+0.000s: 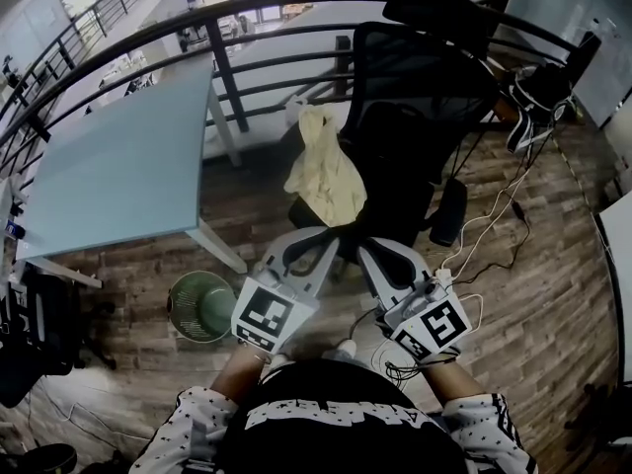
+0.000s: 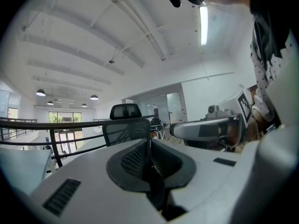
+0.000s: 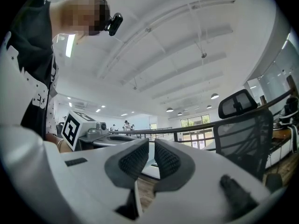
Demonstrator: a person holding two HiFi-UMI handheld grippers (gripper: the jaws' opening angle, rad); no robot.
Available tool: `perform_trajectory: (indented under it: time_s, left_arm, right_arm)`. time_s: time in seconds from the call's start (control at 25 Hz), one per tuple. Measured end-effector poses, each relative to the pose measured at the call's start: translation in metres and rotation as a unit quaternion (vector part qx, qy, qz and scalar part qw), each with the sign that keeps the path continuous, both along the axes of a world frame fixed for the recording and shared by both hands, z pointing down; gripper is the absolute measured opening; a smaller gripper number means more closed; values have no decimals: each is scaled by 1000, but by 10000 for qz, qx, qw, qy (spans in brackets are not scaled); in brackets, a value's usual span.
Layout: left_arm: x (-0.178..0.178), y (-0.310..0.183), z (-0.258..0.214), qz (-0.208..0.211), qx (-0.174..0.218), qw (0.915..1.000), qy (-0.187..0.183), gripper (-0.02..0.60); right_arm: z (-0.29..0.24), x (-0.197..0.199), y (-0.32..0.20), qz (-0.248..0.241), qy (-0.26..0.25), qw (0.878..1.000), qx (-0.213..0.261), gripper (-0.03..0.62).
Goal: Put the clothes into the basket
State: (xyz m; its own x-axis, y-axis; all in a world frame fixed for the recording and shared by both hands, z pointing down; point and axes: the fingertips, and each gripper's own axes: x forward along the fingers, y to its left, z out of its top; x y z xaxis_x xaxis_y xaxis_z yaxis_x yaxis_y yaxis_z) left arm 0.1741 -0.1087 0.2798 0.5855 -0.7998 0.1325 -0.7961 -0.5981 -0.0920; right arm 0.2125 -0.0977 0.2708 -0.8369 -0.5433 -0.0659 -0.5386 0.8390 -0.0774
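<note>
Far left: pale blue-grey rectangular worktop [image 1: 118,166], bare, no clothes on it, so it plays no part in the job.

Near left, on the wooden plank floor [image 1: 553,294]: round green slatted basket [image 1: 183,314], upright, mouth up, apparently empty. It stands just beside the left gripper, probably so that a garment needs only a short carry.

Left gripper [image 1: 321,240]: held close to the body, pointing level towards the chair. In its own view the ribbed pads meet, with nothing between them. It is closed and empty, likely carried so while approaching.

Centre, beyond both grippers: pale yellow crumpled cloth garment [image 1: 324,171], draped over the left edge of the seat of the black mesh office chair [image 1: 425,77]. It hangs loose and apart from both grippers. This is the thing to move; not yet touched.

Right gripper [image 1: 373,250]: level, alongside the left one. Its pads are drawn together to a bare sliver and hold nothing.

Right: white cables [image 1: 494,215] trail over the floor near the chair base; a snag risk, in my judgement. Both grippers must open before any grasp.
</note>
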Motion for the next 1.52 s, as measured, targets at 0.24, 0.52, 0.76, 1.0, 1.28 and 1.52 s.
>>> perform_trajectory:
  time_s: [0.24,0.52,0.76,1.0,1.28,1.52]
  left_arm:
    - [14,-8,-2,-100,27,9999,-41,18]
    - [31,-11,0,-226,43,9997,-38,18]
    - [49,-15,2,-261,26,9996,-77,18]
    - [50,-22,0,-329,70,9993,-132,18]
    - [47,-33,2,-365,39,9991,-197,18]
    - [41,-48,3,-330,74,9992,-226,18]
  right_arm:
    - [-1,18,-10,-44,-16,10000,16,31]
    - [1,37,-15,-98,-55,9999,46,31]
    - [4,59,-20,-82,-36,10000,34,31]
    - [4,61,-28,-147,-52,9999,25,31]
    - [6,57,-42,-218,-45,9998,12,31]
    - [4,50,-53,-225,-9,9997,44,31]
